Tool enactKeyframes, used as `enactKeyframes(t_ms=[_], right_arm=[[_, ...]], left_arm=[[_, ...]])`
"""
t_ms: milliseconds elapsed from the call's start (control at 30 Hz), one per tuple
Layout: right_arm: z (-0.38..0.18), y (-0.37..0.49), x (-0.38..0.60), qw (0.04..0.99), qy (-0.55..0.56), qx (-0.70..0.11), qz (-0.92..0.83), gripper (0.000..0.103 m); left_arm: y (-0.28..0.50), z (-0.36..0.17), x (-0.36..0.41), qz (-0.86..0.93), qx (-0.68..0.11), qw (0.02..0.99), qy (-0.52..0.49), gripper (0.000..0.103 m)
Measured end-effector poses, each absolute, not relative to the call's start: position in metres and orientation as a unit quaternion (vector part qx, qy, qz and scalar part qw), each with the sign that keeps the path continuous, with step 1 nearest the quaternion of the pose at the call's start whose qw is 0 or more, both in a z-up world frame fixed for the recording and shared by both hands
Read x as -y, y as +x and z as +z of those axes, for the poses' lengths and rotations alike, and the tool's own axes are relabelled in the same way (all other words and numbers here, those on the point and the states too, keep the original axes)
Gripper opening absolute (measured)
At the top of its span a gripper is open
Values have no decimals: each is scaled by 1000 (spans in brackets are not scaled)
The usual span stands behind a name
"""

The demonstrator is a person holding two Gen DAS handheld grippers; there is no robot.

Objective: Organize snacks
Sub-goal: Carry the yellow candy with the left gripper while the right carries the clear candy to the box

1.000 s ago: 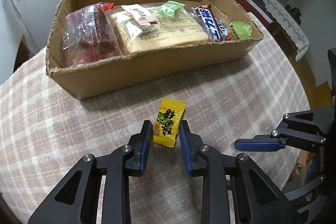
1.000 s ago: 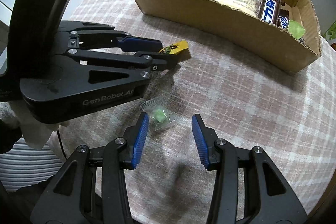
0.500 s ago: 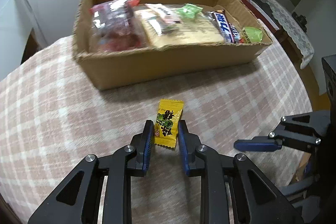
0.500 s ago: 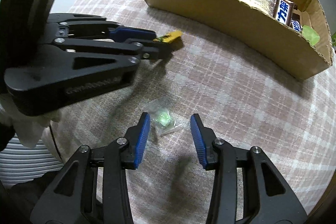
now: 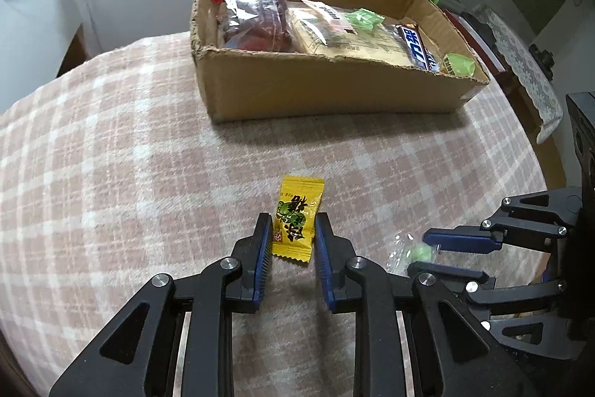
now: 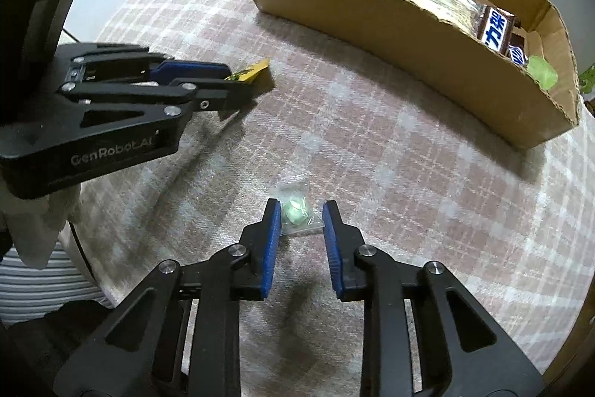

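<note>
On the counter [image 5: 111,173], we see both grippers parted, bracketing their sweets: left gripper [image 5: 291,229] the yellow candy [image 5: 296,224], right gripper [image 6: 300,215] the clear-wrapped green candy [image 6: 295,211]. We expect either slick wrapper may squirt out when the pads close.

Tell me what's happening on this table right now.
A person is tidying snacks with two handheld grippers. The left gripper is open with its fingers on either side of a yellow candy packet lying on the checked tablecloth. The right gripper is open around a small clear-wrapped green candy, also on the cloth. Neither is lifted yet. Behind them, a cardboard box already holds several snacks.
</note>
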State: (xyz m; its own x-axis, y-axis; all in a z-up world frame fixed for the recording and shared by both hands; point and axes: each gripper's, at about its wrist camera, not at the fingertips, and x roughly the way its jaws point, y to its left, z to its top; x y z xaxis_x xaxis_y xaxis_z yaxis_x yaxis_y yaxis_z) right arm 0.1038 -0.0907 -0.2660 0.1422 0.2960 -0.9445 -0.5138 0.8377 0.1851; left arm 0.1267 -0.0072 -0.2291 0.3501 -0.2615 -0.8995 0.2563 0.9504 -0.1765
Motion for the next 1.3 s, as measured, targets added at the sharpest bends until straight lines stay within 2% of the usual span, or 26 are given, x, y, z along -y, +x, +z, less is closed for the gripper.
enactKeyframes(t_ms=[433, 800, 1300], right_arm=[[-235, 107, 149, 781, -44, -574, 241, 24], [-173, 144, 180, 821, -23, -532, 208, 24], [-150, 200, 202, 839, -26, -514, 178, 24]], left_arm=[[119, -195, 20, -161, -520, 839, 8, 21], [142, -149, 32, -175, -473, 863, 7, 21], [188, -138, 50, -178, -460, 870, 18, 21]])
